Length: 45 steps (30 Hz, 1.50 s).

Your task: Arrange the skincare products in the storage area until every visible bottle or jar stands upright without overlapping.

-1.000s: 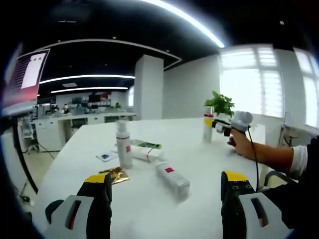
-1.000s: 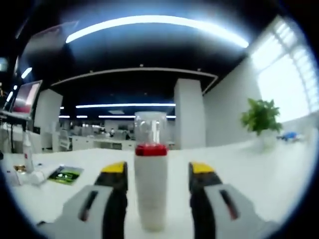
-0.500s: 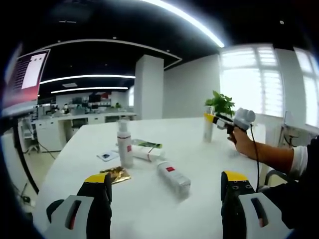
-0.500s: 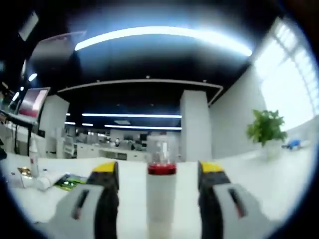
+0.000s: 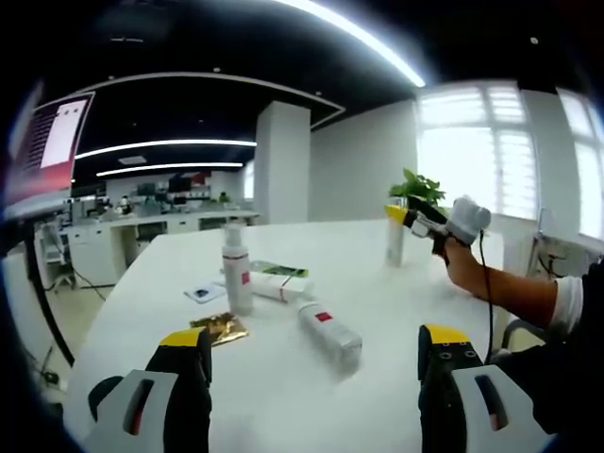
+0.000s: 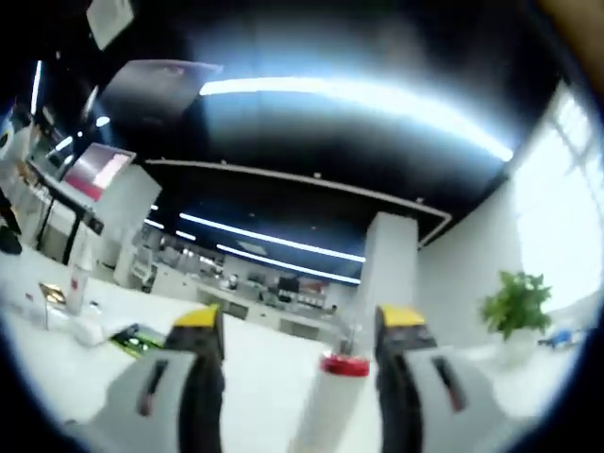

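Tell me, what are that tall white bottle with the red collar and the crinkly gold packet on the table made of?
The tall white bottle with the red collar looks like matte opaque plastic, with a see-through cap, probably clear plastic. The crinkly gold packet looks like metallic foil: it glints and lies wrinkled on the glossy white table.

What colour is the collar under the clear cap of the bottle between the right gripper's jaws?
Red collar, best in the right gripper view.

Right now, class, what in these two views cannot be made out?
- Labels on the lying bottle and standing bottle, left gripper view: too small.
- Red-collared bottle, right gripper view: base cut off by the edge.
- Right gripper, left gripper view: too small to tell whether it touches the far bottle.
- Gold packet: print blurred.
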Each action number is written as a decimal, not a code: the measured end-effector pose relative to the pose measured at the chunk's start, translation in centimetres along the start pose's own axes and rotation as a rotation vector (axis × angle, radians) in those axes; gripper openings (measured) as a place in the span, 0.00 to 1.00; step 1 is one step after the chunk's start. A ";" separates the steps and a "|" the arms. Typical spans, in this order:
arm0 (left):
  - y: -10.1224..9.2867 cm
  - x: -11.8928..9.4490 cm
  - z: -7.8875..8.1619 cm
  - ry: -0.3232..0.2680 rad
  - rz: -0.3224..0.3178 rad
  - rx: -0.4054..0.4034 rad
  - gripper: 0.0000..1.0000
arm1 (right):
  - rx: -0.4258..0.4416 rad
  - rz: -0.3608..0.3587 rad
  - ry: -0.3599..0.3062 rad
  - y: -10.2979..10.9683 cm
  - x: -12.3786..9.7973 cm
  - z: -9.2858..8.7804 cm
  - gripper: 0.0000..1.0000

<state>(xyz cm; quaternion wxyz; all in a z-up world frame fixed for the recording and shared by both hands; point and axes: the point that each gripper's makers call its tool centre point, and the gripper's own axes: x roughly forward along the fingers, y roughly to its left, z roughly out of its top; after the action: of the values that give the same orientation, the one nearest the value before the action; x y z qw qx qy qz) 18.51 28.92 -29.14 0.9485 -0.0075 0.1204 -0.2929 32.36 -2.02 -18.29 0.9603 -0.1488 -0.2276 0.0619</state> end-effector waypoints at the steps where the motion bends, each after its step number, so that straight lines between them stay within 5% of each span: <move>1: 0.0 0.0 0.0 0.000 0.000 0.000 0.92 | -0.006 0.007 -0.003 0.2 0.0 0.1 0.63; 8: 1.0 0.1 0.2 0.010 0.001 0.009 0.92 | 0.026 0.124 -0.106 2.7 -0.2 2.4 0.61; 14: 1.3 0.3 0.4 0.014 0.004 0.014 0.92 | 0.048 0.191 -0.130 4.1 -0.2 2.9 0.60; 28: -1.4 0.4 0.3 0.018 -0.009 0.047 0.92 | 0.090 0.439 -0.058 9.6 0.1 1.3 0.58; 34: -2.0 1.0 -0.3 0.039 -0.016 0.056 0.92 | 0.117 0.505 0.038 10.9 0.1 -0.6 0.46; 45: -2.5 1.0 -0.6 0.047 -0.024 0.065 0.92 | 0.222 0.644 0.101 14.0 -0.8 -1.5 0.35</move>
<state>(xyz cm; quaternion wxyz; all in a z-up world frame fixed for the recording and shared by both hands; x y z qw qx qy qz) 17.72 26.32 -29.72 0.9416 0.0289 0.1330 -0.3079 31.65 10.75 -24.30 0.9120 -0.1105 -0.1130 0.3786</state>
